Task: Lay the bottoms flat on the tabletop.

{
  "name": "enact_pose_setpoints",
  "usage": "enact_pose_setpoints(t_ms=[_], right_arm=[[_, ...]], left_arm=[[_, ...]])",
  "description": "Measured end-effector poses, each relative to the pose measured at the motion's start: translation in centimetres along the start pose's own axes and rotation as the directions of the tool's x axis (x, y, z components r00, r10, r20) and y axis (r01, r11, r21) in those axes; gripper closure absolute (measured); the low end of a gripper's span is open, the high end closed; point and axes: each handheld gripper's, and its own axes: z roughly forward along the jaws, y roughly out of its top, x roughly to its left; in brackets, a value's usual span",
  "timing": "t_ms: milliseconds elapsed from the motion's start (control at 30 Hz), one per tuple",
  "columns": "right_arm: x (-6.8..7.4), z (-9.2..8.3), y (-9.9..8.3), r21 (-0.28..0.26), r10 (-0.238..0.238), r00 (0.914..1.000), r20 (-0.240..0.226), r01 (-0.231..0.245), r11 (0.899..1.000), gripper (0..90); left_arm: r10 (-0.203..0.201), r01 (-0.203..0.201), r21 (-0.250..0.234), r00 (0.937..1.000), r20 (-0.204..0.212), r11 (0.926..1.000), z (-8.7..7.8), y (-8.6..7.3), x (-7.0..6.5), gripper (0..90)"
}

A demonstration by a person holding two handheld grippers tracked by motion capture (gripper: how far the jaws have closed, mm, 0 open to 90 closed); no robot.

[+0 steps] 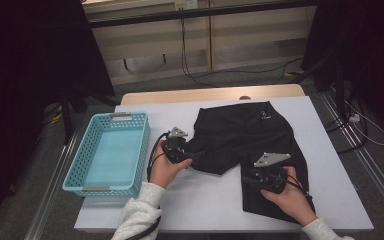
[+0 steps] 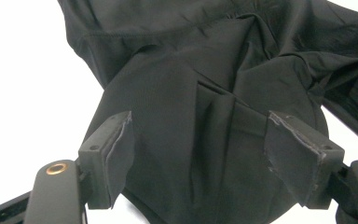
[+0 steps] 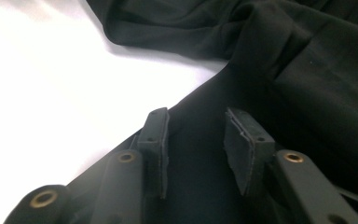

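Shorts, black and spread flat, lie on the white table in front of me, and both of my grippers are at them. Nearest to me is the right gripper, which I hold in my right hand over the right leg of the shorts, close to its inner edge. In the right gripper view I see its two jaws standing a little apart above the dark cloth, with the edge of the leg and the white table just to their left. The pads do not press on anything; no cloth is between them as far as I can tell.

A bit farther is the left gripper, held in my left hand at the hem of the left leg. In the left gripper view its jaws are spread wide, and a rounded bunch of cloth with a fold in the middle lies between them. The pads stand at both sides of this bunch, and I cannot see that they squeeze it.

To the left of this hand stands a light blue basket, near the left edge of the table. The waistband of the shorts points to the far edge.
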Motion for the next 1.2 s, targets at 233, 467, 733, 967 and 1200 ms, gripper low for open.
enact_pose_setpoints(t_ms=[233, 467, 733, 967, 1200], right_arm=[[0.0, -0.5, -0.5, -0.005, 0.019, 0.9996, -0.02, -0.019, 1.0, 89.0], [-0.1, -2.0, -1.8, 0.014, 0.038, 0.9978, -0.054, -0.038, 0.999, 90.0], [0.8, -3.4, -2.3, 0.041, -0.005, 0.9989, -0.046, 0.007, 0.999, 87.8], [0.3, -1.2, -0.1, -0.048, 0.04, 0.9991, 0.011, -0.04, 0.998, 61.3], [0.3, 0.4, 0.3, -0.011, 0.005, 0.9989, 0.046, -0.005, 1.0, 86.9]], left_arm=[[0.0, 0.0, -0.004, 1.0, 0.004, 1.0, -0.2, 0.1, 0.1, 25.5], [0.004, -0.004, -0.008, 1.0, 0.005, 1.0, -0.2, 0.1, 0.0, 25.5], [0.008, -0.008, -0.015, 1.0, 0.003, 0.9998, -0.4, 0.2, -0.2, 25.4], [0.005, -0.005, -0.012, 1.0, 0.001, 0.9999, -0.3, 0.1, -0.1, 25.2], [0.004, -0.004, -0.009, 1.0, 0.008, 1.0, -0.3, 0.0, 0.0, 25.1]])
